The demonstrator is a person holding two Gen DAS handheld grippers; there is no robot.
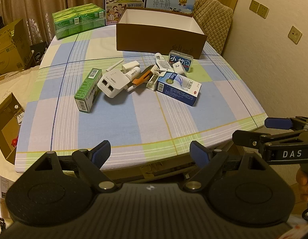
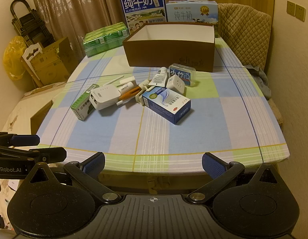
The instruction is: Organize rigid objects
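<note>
Ahead of both grippers: clutter pile by brown box (image 2: 169,47), unsorted. Left gripper (image 1: 150,153) & right gripper (image 2: 153,165) wide, empty, ready to pick.

Brown box (image 1: 157,37): floor hidden behind near wall, both views | orange-black tool (image 1: 143,77): ends buried under pile, type unclear | milk carton (image 1: 126,0): top cut by left-wrist frame edge | right gripper (image 1: 251,131): body cut off at right edge there | small print on blue-white box (image 2: 167,104): unreadable
</note>
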